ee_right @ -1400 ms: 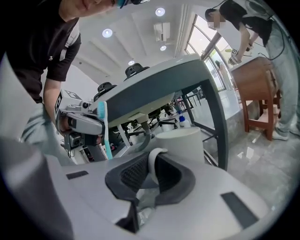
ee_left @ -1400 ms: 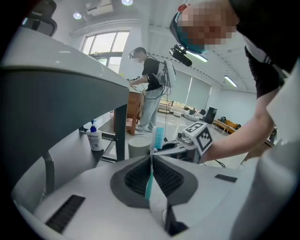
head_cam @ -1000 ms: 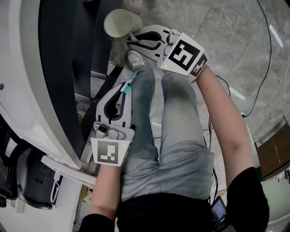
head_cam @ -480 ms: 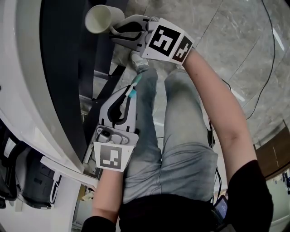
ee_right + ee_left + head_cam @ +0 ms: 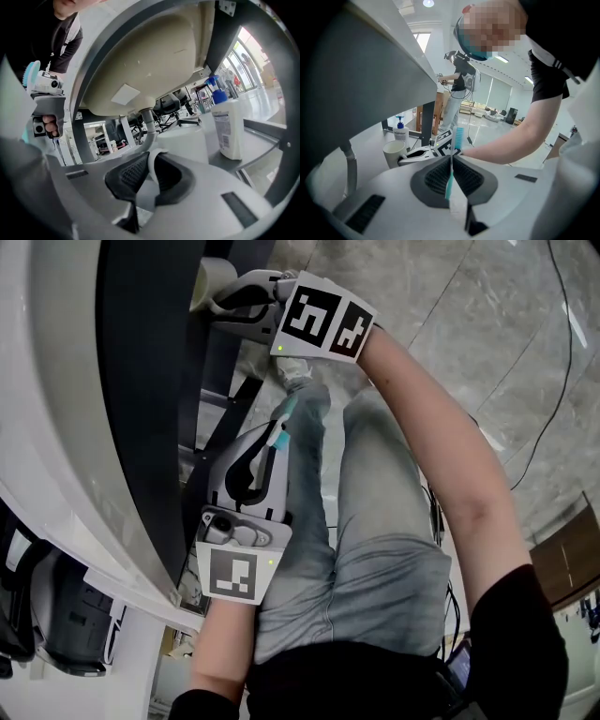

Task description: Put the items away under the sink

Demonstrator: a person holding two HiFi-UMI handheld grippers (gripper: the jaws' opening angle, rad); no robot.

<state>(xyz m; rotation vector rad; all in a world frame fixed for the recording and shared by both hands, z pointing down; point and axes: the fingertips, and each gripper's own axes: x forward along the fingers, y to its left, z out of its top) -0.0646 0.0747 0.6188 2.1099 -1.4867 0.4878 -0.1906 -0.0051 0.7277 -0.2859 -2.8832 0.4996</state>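
My right gripper (image 5: pixel 234 292) is shut on the handle of a white cup (image 5: pixel 212 277), which is half hidden behind the dark counter edge at the top of the head view. In the right gripper view the cup's handle (image 5: pixel 153 161) sits between the jaws and its body (image 5: pixel 185 140) stands just ahead, under the sink basin (image 5: pixel 150 61). My left gripper (image 5: pixel 267 442) hangs lower, beside the person's leg, shut on a teal toothbrush (image 5: pixel 452 159) that stands upright between its jaws. From the left gripper view the cup (image 5: pixel 393 152) is above the grey shelf (image 5: pixel 370 143).
A white pump bottle with a blue top (image 5: pixel 227 124) stands on the shelf to the right of the cup; it is also in the left gripper view (image 5: pixel 400 131). The drain pipe (image 5: pixel 149 119) drops from the basin behind the cup. A dark frame post (image 5: pixel 425 126) stands nearby.
The right gripper has carried the cup leftward in the head view, in under the sink counter, whose edge now hides part of it. The left gripper has barely moved.
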